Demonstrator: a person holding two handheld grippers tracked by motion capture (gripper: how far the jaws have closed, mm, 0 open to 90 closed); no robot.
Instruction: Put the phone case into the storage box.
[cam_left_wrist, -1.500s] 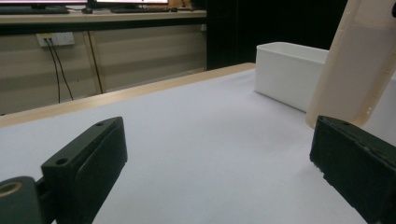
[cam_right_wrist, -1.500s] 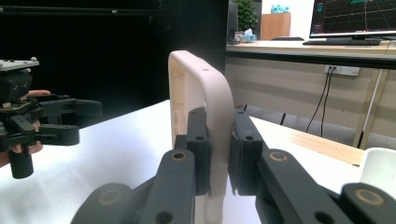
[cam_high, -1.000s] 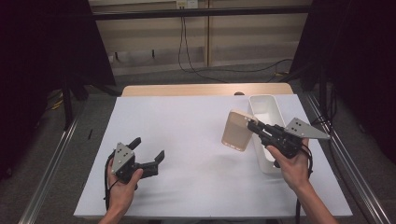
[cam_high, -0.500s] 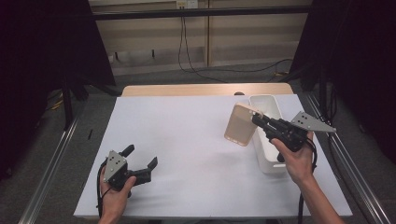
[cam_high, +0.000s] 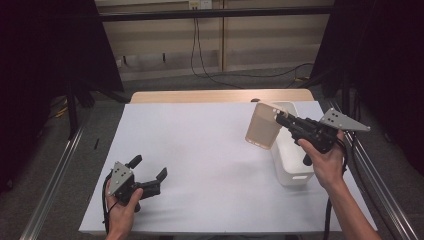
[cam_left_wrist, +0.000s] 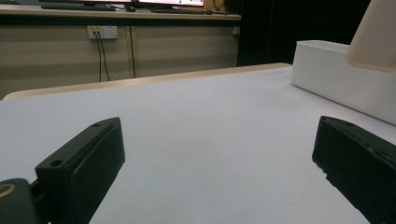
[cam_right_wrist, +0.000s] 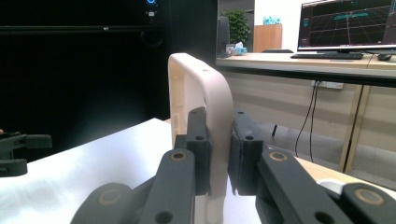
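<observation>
A beige, rounded-corner lid (cam_high: 261, 131) hangs in the air, tilted up on edge, over the left side of a white rectangular box (cam_high: 292, 162) at the table's right. My right gripper (cam_high: 280, 119) is shut on the lid's rim; in the right gripper view the pads pinch the lid (cam_right_wrist: 205, 93) at my right gripper (cam_right_wrist: 218, 154). My left gripper (cam_high: 148, 167) rests low near the front left of the white table with its jaws wide apart and nothing between them. In the left gripper view, my left gripper (cam_left_wrist: 217, 158) faces the box (cam_left_wrist: 336, 79) and the lid (cam_left_wrist: 376, 37).
The white table sheet (cam_high: 200, 150) spreads between both hands. A wooden table edge (cam_high: 220, 96) runs along the far side. Metal rails (cam_high: 55, 175) flank the table left and right. Cables hang on the back wall (cam_high: 197, 45). The left gripper (cam_right_wrist: 18, 151) appears far off in the right gripper view.
My right gripper has lifted the lid a little higher and slightly rightward over the box. The left hand has shifted slightly toward the front edge, jaws still apart.
</observation>
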